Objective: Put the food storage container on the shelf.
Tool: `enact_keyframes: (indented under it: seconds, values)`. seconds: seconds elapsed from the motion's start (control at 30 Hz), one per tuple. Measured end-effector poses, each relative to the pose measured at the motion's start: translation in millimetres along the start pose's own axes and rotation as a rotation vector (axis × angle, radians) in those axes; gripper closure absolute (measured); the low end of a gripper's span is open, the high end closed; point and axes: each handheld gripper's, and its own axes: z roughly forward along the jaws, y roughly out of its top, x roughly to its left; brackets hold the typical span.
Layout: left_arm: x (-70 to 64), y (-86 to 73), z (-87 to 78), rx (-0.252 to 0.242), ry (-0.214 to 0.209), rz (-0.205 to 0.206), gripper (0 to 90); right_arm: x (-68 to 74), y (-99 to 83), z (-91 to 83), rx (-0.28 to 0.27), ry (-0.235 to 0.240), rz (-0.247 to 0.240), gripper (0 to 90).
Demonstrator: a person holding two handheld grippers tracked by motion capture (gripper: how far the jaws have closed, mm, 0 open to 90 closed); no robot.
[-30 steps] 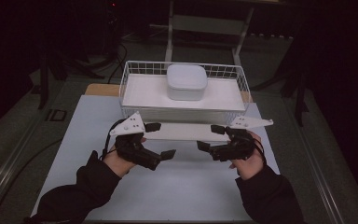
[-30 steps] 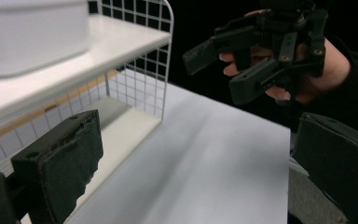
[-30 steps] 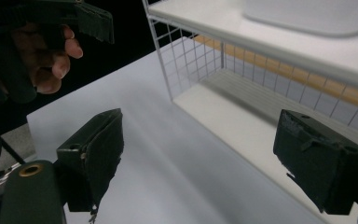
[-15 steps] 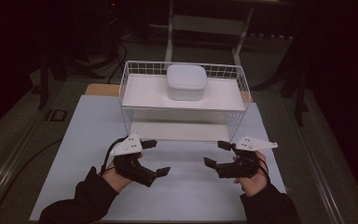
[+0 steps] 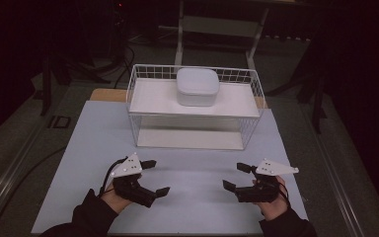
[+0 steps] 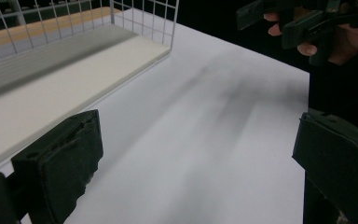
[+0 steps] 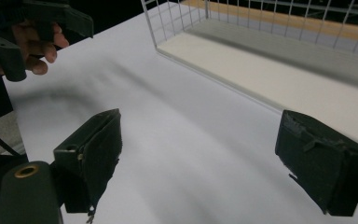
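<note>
Both black claws (image 5: 158, 177) (image 5: 237, 176) gape, blocky jaws over smooth white table (image 5: 197, 197).

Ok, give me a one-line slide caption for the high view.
Two open hand-held grippers, left gripper and right gripper, above a white table, facing a wire rack holding a lidded white container.

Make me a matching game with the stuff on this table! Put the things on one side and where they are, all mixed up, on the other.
Things:
1. white lidded box
2. wire basket
3. left gripper
4. right gripper

Places:
A. near the table's front edge, on the person's right
B. on the upper shelf of the basket
C. near the table's front edge, on the person's left
D. standing at the far side of the table

Pairs: 1-B, 2-D, 3-C, 4-A
</note>
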Motion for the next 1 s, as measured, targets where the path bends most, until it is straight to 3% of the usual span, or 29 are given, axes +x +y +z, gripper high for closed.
enact_keyframes:
  seconds: [0.07,0.37,0.63,1.0]
  values:
    - [-0.3,-3.1,-1.8,-0.003,0.004,0.003,1.3,-1.6,-7.0,-1.2,0.012,-0.002,0.012,14.4]
    - [1.2,-18.4,-9.5,0.003,0.021,-0.013,1.3,-12.6,-33.6,-9.3,0.038,-0.034,-0.022,14.5]
    - [6.9,-32.4,-16.3,0.012,0.047,0.002,1.3,-23.2,-46.2,-12.6,0.054,-0.057,0.017,14.6]
    - [19.3,-40.6,-28.3,-0.019,0.064,-0.036,1.3,-34.4,-51.3,-10.1,0.039,-0.055,0.084,14.6]
